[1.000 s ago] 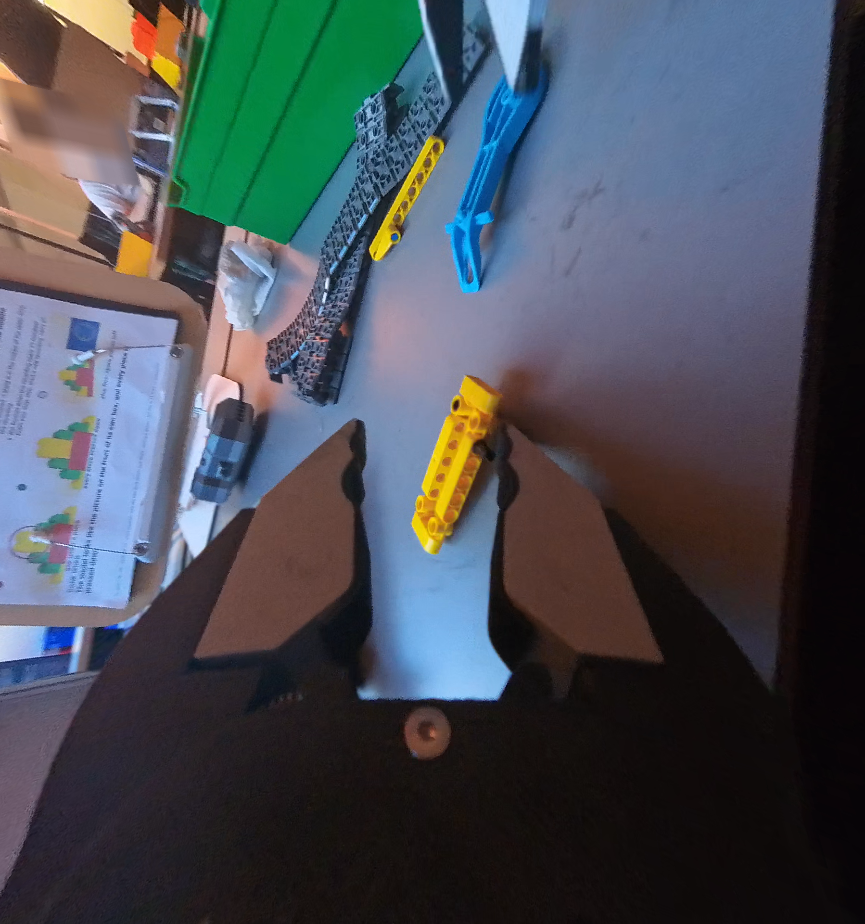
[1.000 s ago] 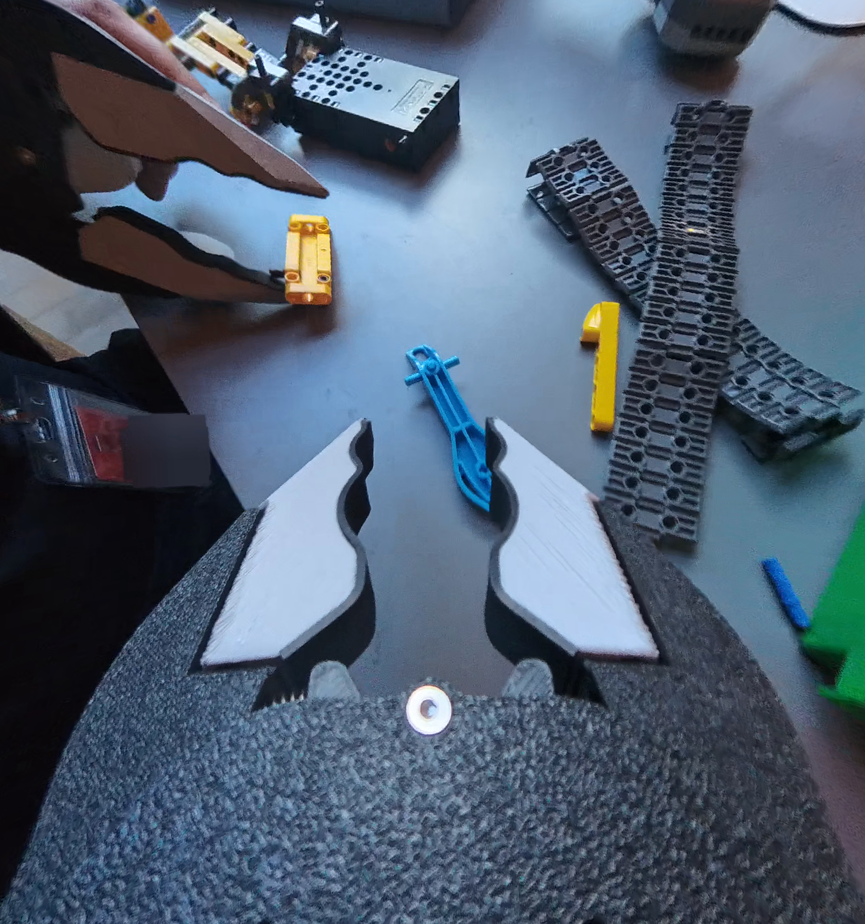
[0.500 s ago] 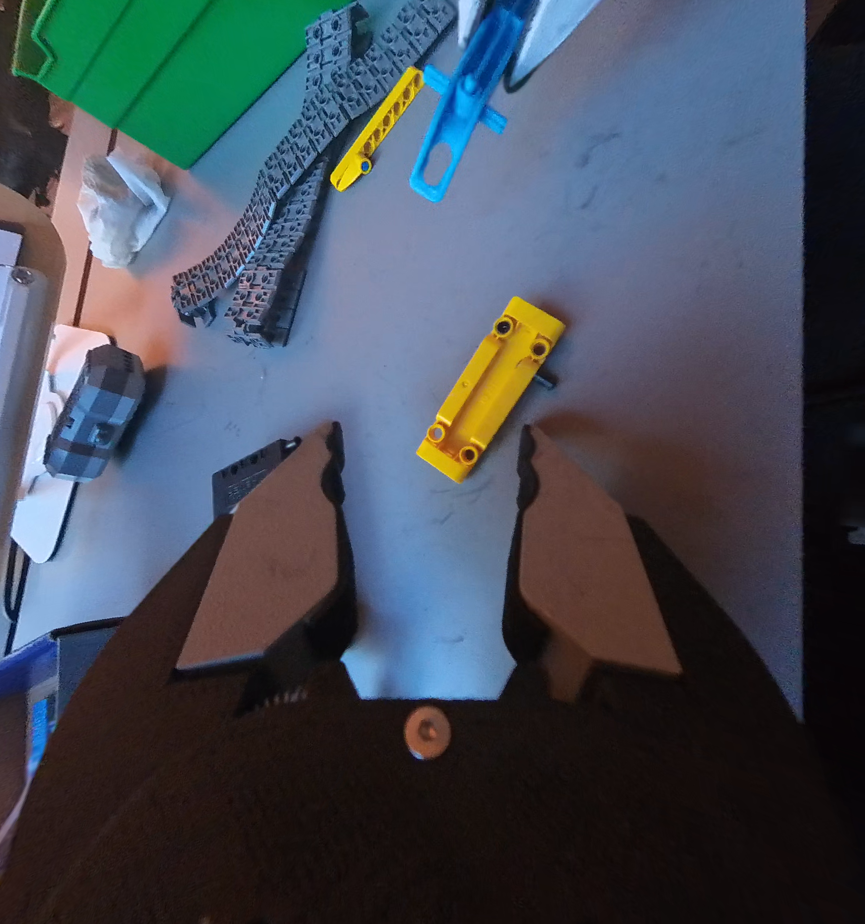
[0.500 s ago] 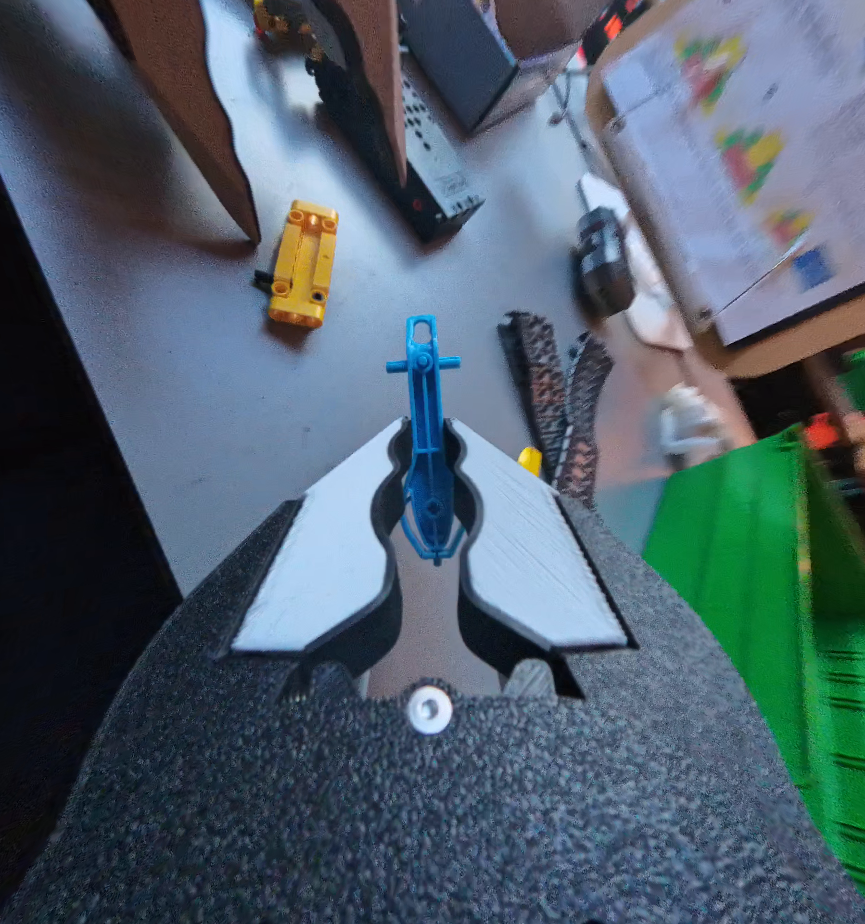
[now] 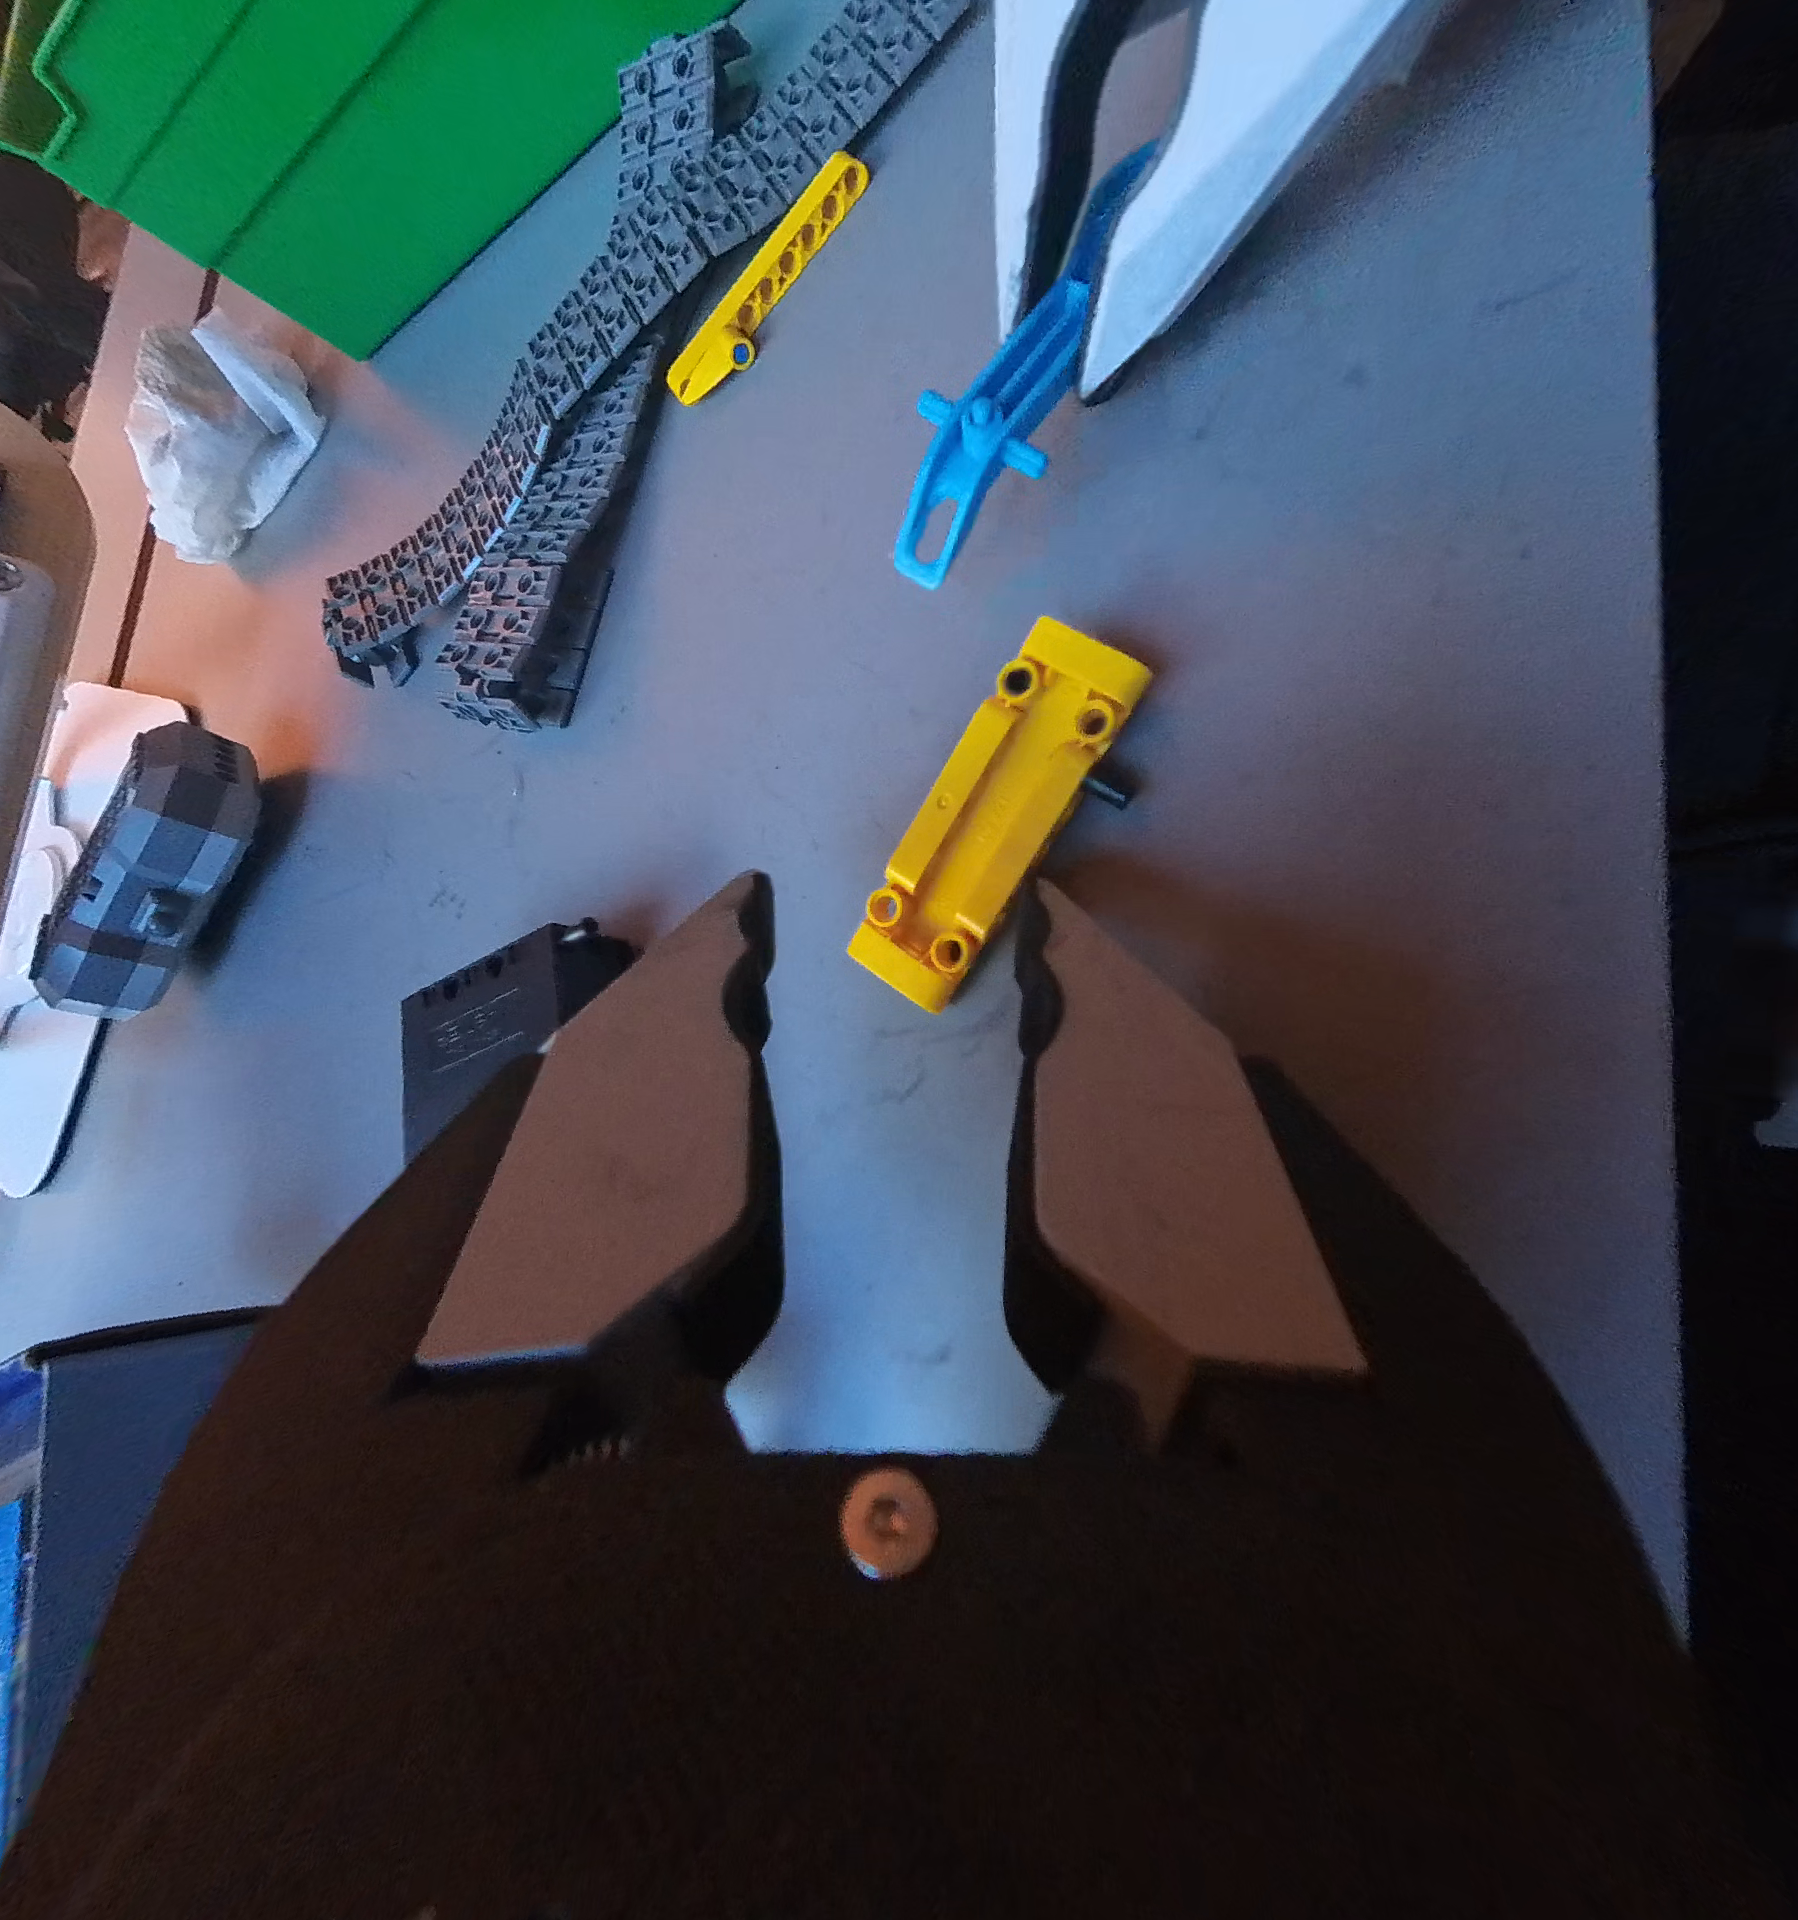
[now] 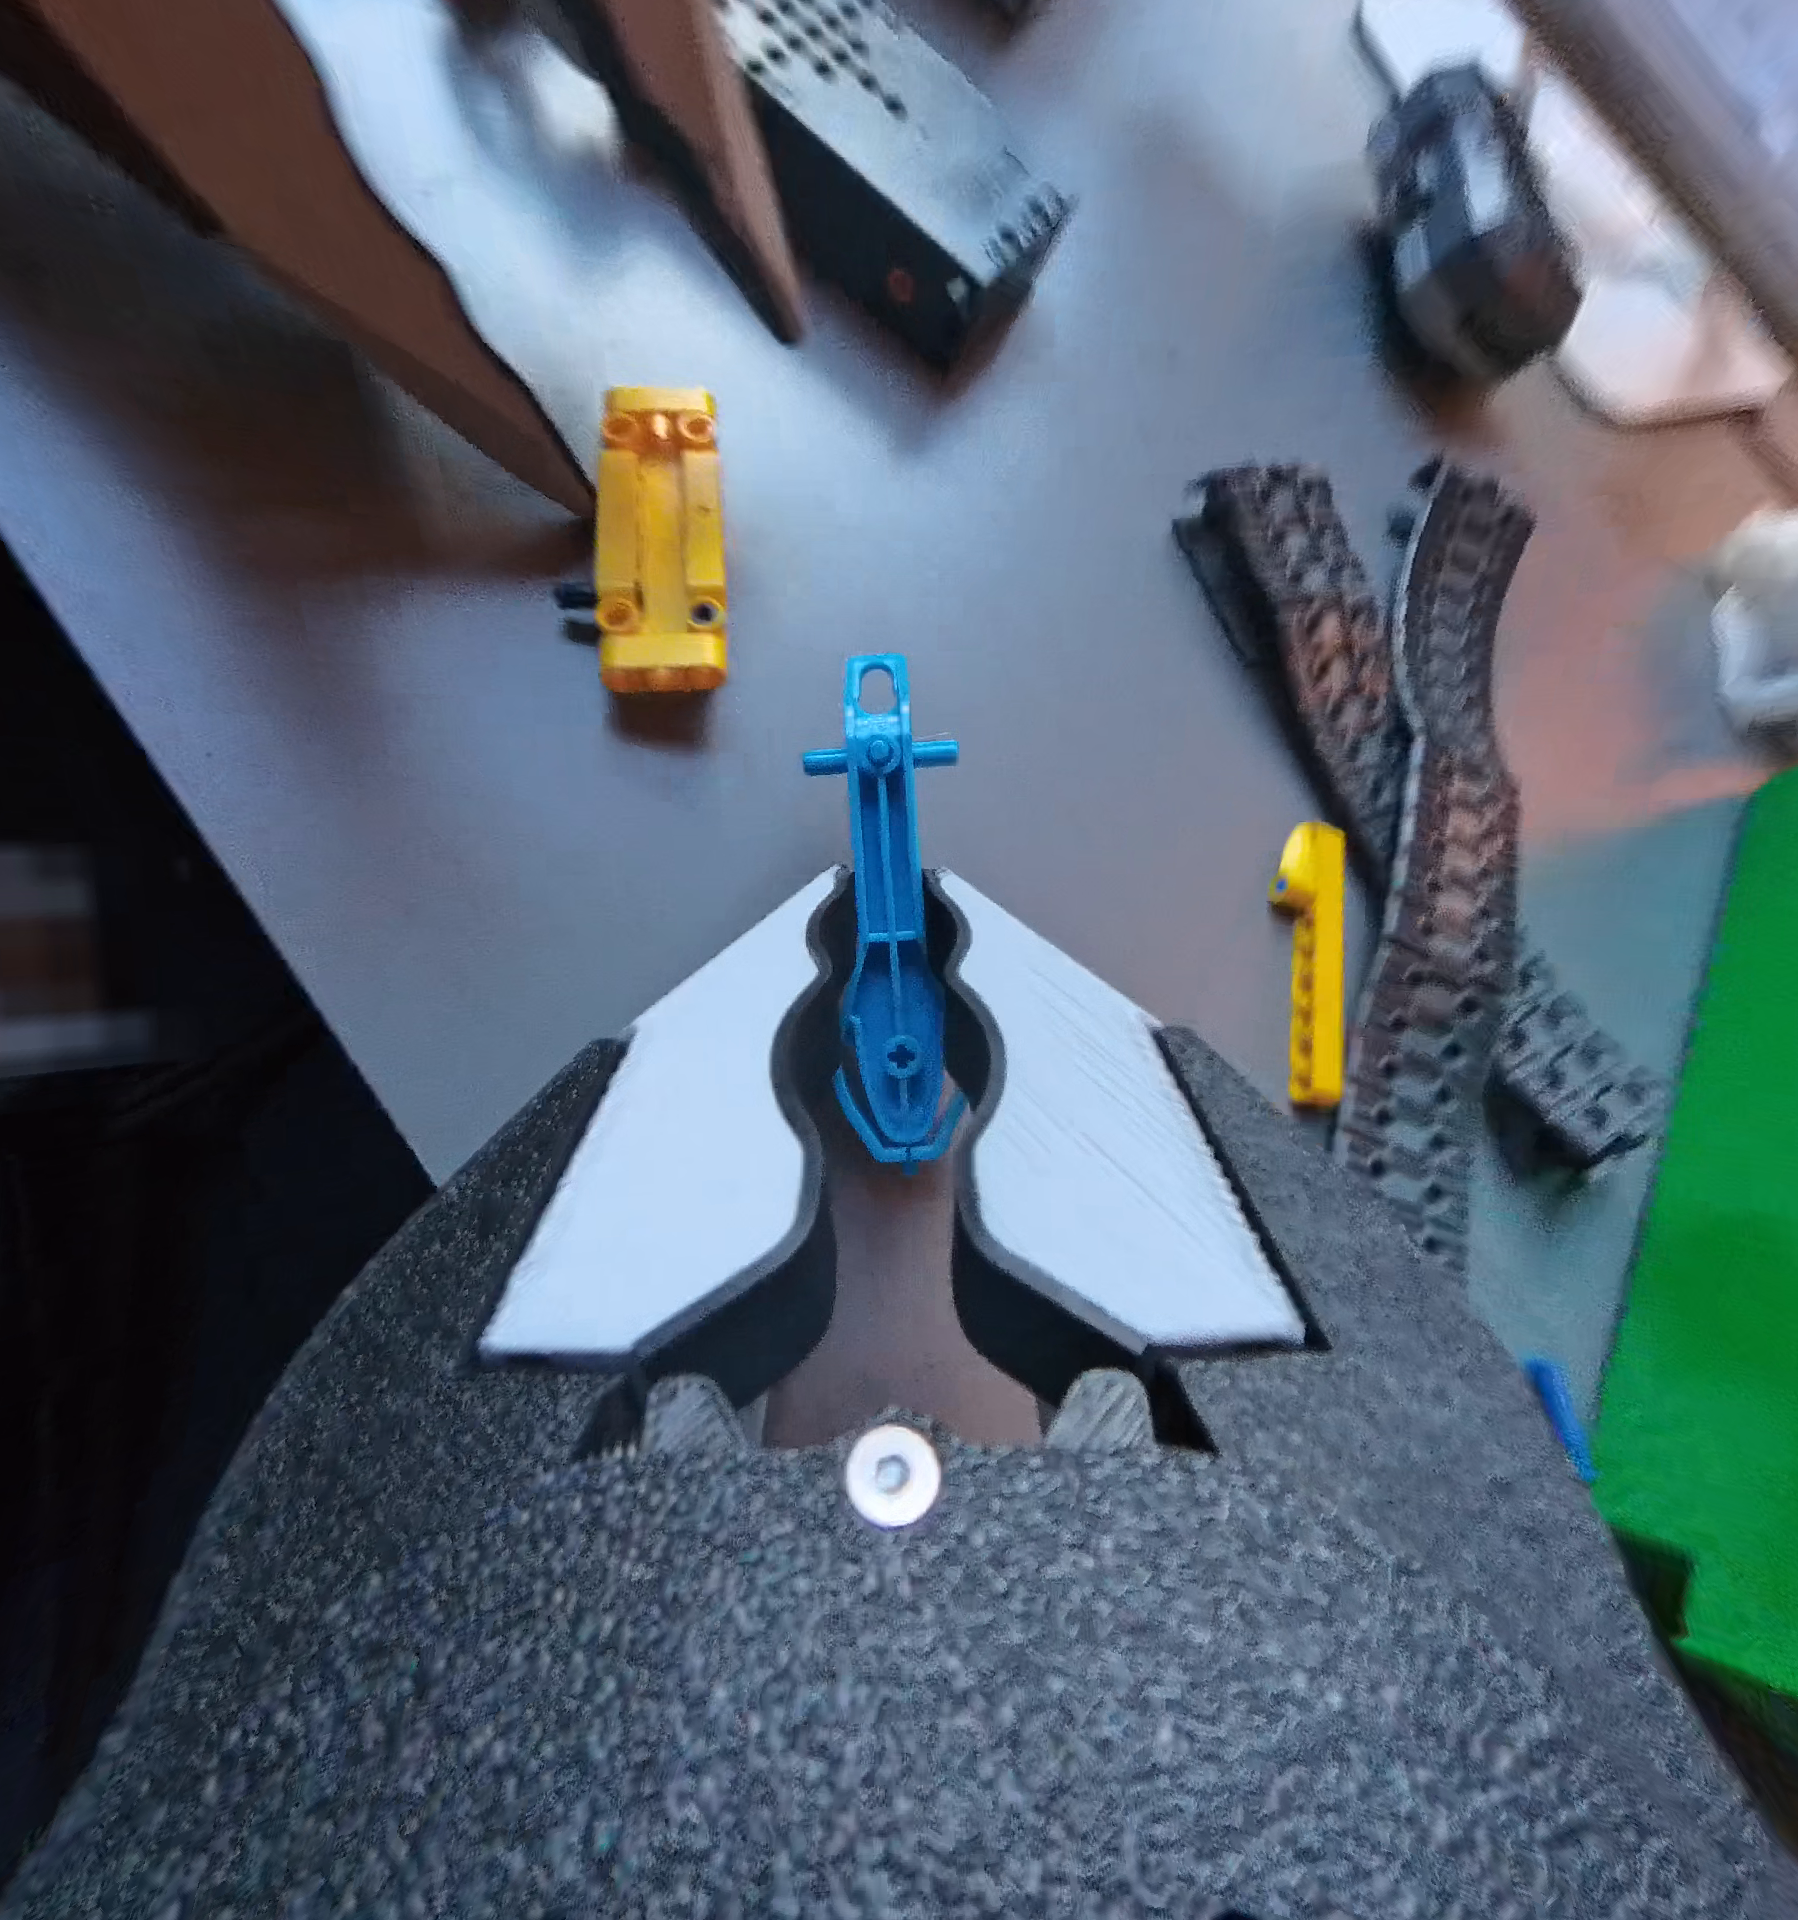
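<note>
My left gripper (image 5: pixel 900 904) is open and empty just above the grey table (image 5: pixel 1342 623). Its right fingertip is at the near end of a flat yellow block (image 5: pixel 999 810) that lies on the table with a small black pin at its side. My right gripper (image 6: pixel 887 878) is shut on a long blue plastic piece (image 6: pixel 879 831), whose looped end points forward toward the yellow block (image 6: pixel 661 540). In the left wrist view the right gripper (image 5: pixel 1051 358) comes in from the top with the blue piece (image 5: pixel 968 457). The left gripper (image 6: pixel 677 416) also shows in the right wrist view.
A green bin (image 5: pixel 355 135) stands at the far left. Beside it lie grey track strips (image 5: pixel 562 436) and a yellow holed beam (image 5: pixel 770 275). A black box (image 5: pixel 479 1029), a grey blocky part (image 5: pixel 147 883) and a crumpled white wad (image 5: pixel 214 436) lie left. The table edge (image 5: pixel 1653 935) runs along the right. Spacing between my two grippers at the tips: around 10 cm.
My right gripper shut on the blue piece and carried it closer to the yellow block. My left gripper let the yellow block out from between its fingers; the block now lies flat ahead of the tips.
</note>
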Demonstrator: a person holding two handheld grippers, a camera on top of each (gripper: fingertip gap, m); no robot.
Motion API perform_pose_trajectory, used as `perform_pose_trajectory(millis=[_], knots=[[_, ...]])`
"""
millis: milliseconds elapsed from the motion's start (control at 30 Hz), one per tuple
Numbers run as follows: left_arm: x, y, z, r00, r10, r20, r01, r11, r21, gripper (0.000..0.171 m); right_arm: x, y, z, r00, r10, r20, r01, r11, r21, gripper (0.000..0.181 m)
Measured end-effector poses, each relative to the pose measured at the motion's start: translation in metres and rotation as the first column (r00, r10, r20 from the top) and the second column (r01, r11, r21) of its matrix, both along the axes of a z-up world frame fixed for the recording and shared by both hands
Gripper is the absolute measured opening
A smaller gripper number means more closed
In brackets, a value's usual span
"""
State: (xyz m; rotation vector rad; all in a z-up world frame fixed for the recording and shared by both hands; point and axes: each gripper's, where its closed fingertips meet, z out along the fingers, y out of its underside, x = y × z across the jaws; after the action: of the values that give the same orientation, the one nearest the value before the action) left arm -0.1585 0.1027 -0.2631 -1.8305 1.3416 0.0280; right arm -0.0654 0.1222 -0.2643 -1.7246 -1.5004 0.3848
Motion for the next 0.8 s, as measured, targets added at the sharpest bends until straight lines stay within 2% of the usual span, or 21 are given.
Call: perform_pose_trajectory(millis=[67,167,267,333,467,567,633,700,800], knots=[[0.001,0.000,-0.001,1.000,0.003,0.017,-0.002,1.000,-0.009,0.042,0.006,0.003,-0.005,0.999,-0.039,-0.005,0.038,0.994,-0.102,0.013],[0.001,0.001,-0.001,1.000,0.008,0.024,-0.008,1.000,-0.008,0.042,0.019,0.006,-0.003,0.998,-0.052,-0.024,0.048,0.989,-0.138,0.024],[0.001,0.000,-0.001,0.999,0.011,0.032,-0.011,1.000,-0.011,0.040,0.052,0.024,0.014,0.988,-0.124,-0.094,0.110,0.984,-0.141,0.023],[0.002,-0.001,-0.002,0.999,0.006,0.039,-0.006,1.000,-0.015,0.037,0.083,0.046,0.028,0.971,-0.212,-0.112,0.195,0.970,-0.145,0.023],[0.005,-0.001,-0.004,0.999,0.006,0.053,-0.005,1.000,-0.028,0.031,0.127,0.079,0.026,0.945,-0.318,0.074,0.320,0.947,-0.016,0.025],[0.005,0.000,-0.004,0.998,0.014,0.061,-0.013,1.000,-0.025,0.031,0.127,0.086,0.017,0.928,-0.339,0.151,0.342,0.940,0.008,0.023],[0.004,0.000,-0.004,0.997,0.024,0.077,-0.022,0.999,-0.026,0.031,0.116,0.082,0.029,0.948,-0.309,0.070,0.307,0.951,0.038,0.015],[0.004,0.000,-0.004,0.994,0.034,0.102,-0.031,0.999,-0.035,0.031,0.110,0.079,0.052,0.953,-0.294,-0.072,0.297,0.954,0.039,0.005],[0.001,0.004,-0.002,0.990,0.069,0.123,-0.064,0.997,-0.049,0.042,0.133,0.088,0.083,0.904,-0.353,-0.243,0.369,0.929,0.022,0.007]])
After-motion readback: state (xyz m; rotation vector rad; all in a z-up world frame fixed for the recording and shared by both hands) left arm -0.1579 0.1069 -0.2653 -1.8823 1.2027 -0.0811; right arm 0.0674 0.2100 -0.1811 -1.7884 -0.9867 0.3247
